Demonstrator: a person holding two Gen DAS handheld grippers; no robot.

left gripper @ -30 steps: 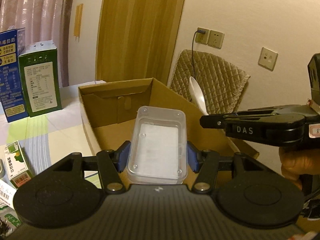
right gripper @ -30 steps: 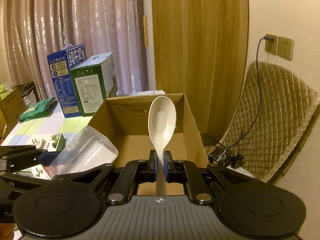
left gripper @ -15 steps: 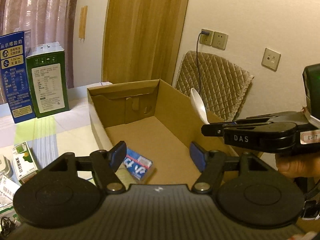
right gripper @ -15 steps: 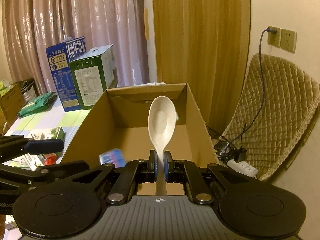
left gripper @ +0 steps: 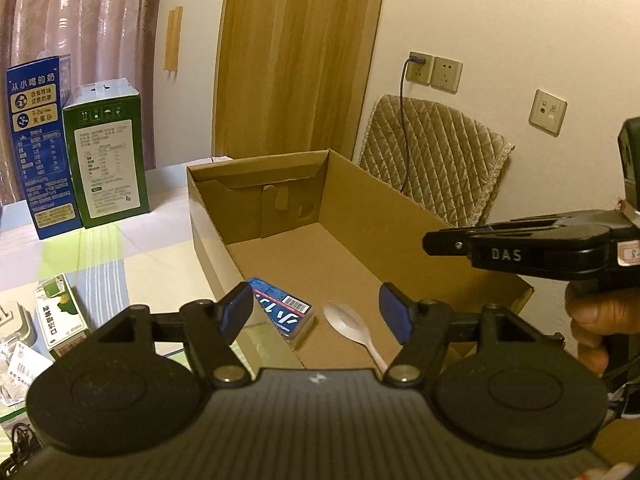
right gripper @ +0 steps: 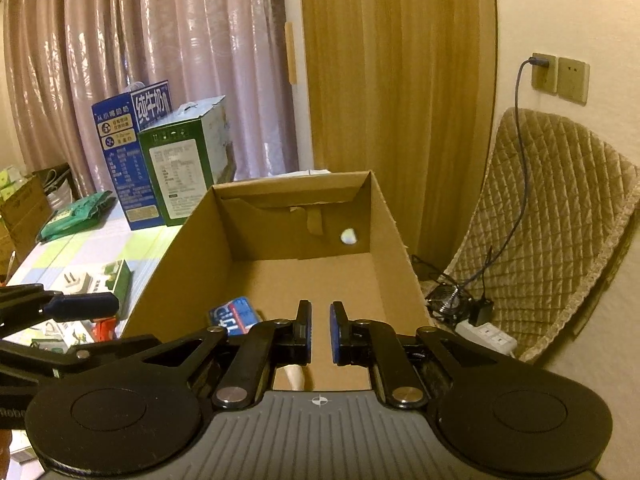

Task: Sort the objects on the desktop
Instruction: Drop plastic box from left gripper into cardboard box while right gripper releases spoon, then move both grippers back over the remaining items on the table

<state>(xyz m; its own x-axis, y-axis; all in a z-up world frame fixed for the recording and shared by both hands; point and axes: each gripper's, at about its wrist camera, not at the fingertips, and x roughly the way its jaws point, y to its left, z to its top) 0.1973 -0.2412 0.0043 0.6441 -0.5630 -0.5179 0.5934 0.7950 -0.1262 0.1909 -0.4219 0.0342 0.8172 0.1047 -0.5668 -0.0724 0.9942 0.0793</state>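
Two things lie in the cardboard box (left gripper: 400, 216) so far, as the views show: a blue packet (left gripper: 282, 308) by the near left wall and a pale spoon (left gripper: 352, 326) just right of it on the box floor, bowl pointing far and handle running near. The box stands on the worktop (left gripper: 120, 256) with most of its floor bare, so there is plenty of room for more.

Left of the box, much is not yet sorted. Two tall cartons, one blue (left gripper: 38, 148) and one green (left gripper: 106, 148), stand upright side by side at the far left. A green pouch (right gripper: 74, 216) lies in front of them. Nearer, a small green-and-white box (left gripper: 60, 316) lies flat, with a white plug (right gripper: 76, 282) and a few small packets beside it at the near left edge; these are too small to name.

The left hand-held gripper (left gripper: 316, 316) hovers over the near end of the box, fingers wide apart and holding nothing. The right hand-held gripper (right gripper: 321, 332) hangs above the same end, fingers a narrow gap apart, also without a load. I judge the sorting well short of halfway, with the next pick likely among the small things at the near left.
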